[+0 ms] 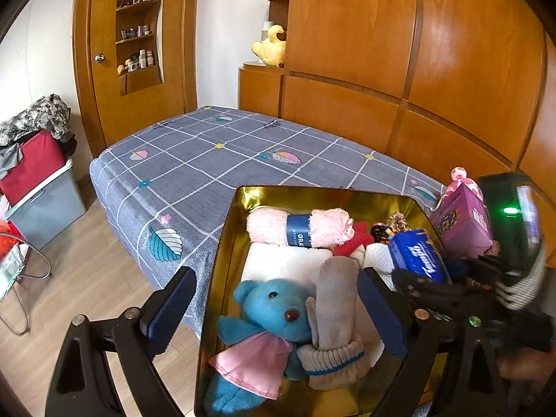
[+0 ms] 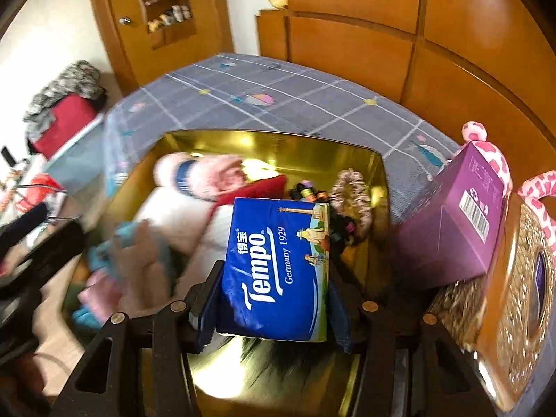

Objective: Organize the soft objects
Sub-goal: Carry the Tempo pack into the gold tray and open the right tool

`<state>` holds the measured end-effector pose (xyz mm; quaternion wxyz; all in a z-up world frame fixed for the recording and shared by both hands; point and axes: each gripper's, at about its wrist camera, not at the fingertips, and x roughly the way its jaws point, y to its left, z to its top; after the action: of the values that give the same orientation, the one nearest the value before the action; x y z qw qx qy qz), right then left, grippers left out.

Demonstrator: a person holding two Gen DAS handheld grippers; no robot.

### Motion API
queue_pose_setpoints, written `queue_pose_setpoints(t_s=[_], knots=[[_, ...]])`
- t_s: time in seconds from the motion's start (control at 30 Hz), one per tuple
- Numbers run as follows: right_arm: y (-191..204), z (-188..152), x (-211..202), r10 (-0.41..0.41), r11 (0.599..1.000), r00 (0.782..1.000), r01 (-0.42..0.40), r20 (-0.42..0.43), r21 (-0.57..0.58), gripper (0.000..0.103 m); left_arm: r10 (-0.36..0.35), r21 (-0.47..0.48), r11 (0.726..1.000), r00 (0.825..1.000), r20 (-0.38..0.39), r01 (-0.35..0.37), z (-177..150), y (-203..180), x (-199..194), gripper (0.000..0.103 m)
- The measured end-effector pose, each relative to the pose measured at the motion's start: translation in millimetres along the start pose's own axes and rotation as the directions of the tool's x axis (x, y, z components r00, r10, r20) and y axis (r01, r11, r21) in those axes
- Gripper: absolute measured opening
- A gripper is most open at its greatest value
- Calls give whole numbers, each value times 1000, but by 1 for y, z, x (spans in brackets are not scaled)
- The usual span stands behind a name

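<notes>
Left claw (image 1: 278, 309) gapes wide; right claw (image 2: 271, 299) seemingly clamped, tilted down.

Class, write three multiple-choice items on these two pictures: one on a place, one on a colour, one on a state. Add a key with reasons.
1. Where does the blue teddy bear lie?
A. in the gold tray
B. on the floor
C. on the shelf

2. What colour is the box beside the tray?
A. green
B. purple
C. white

3. What is the right gripper doing?
A. hanging open and empty
B. holding a sock
C. holding the tissue pack

Key: 1 A, the bear lies inside the tray's walls. 2 B, its sides are purple. 3 C, both fingers press the pack's sides.
</notes>
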<state>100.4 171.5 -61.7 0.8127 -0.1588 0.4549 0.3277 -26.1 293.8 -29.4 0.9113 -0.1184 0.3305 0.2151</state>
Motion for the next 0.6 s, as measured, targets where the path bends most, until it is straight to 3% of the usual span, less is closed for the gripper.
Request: queue_pose_setpoints(t_s=[0.13, 0.4, 0.6], knots=[[-3, 6, 25, -91, 996, 995, 91, -36, -18, 54, 1, 7, 1000, 1000, -3, -1, -1, -2, 0, 96], [-4, 2, 22, -98, 995, 995, 97, -11, -33, 55, 12, 18, 1000, 1000, 11, -12, -2, -6, -4, 100], [-7, -4, -3, -101, 995, 993, 102, 56, 0, 73, 25, 24, 999, 999, 26, -25, -1, -11, -10, 103]])
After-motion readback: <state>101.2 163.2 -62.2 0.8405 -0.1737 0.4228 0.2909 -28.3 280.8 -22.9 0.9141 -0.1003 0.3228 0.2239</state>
